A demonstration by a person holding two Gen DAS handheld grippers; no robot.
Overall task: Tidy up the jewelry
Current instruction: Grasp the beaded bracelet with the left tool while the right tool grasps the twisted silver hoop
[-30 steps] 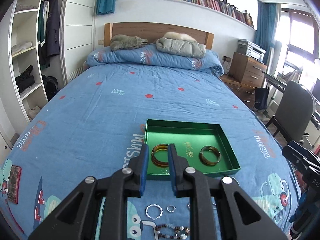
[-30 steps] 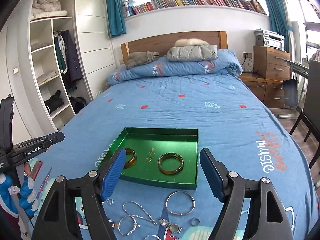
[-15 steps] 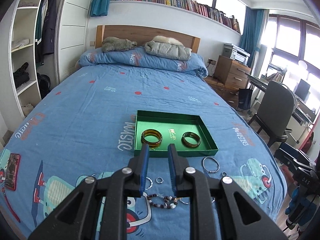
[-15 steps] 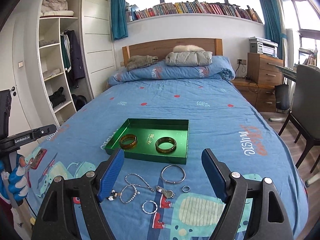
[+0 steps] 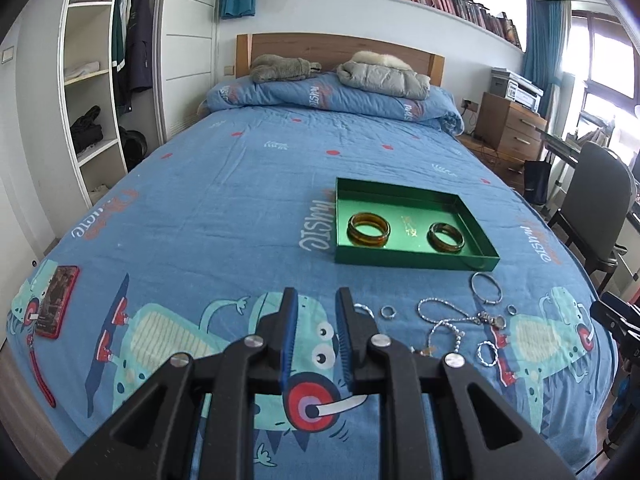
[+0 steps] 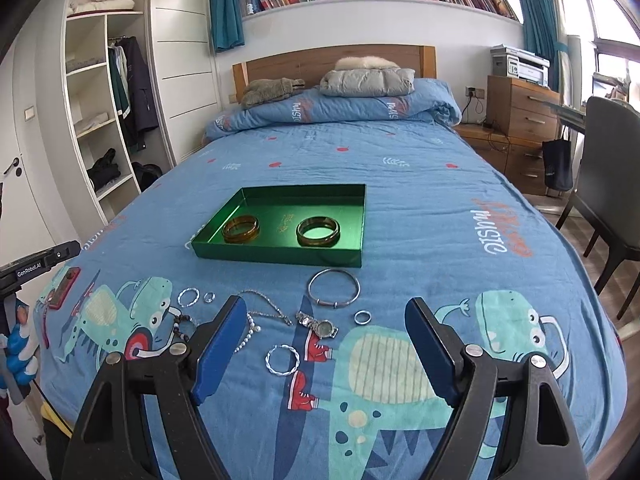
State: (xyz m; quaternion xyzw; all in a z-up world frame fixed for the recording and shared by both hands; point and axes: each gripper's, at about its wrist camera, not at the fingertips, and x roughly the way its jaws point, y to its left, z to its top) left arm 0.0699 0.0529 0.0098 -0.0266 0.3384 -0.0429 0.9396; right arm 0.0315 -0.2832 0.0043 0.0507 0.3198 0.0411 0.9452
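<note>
A big bed (image 6: 420,208) with a blue dinosaur cover fills the room. On it sits a flat green tray (image 6: 280,254), and inside the tray lie two brown bangles: one on the left (image 6: 240,229) and one on the right (image 6: 318,231), apart from each other.

The right gripper (image 6: 322,308) hangs over the near edge of the bed with its blue fingers (image 6: 218,344) spread wide and nothing between them. The left gripper (image 5: 316,300) hangs over the near part of the bed too (more to the left), and its fingers are only a little way apart, with nothing held.

The loose jewelry lies on the cover between the tray and the right gripper. A silver bangle (image 6: 333,286) is just in front of the tray. Nearer, a watch (image 6: 320,325) lies right in the gap between the right fingers, with a twisted silver ring bracelet (image 6: 282,359) closer still. A thin chain (image 6: 266,308) and a string of beads (image 6: 181,326) lie by the left finger. A small ring (image 6: 363,317) sits to the right of the watch. Another twisted bracelet (image 6: 188,297) and a tiny ring (image 6: 208,297) lie further left.

A red phone (image 5: 56,306) lies far to the left on the cover.
</note>
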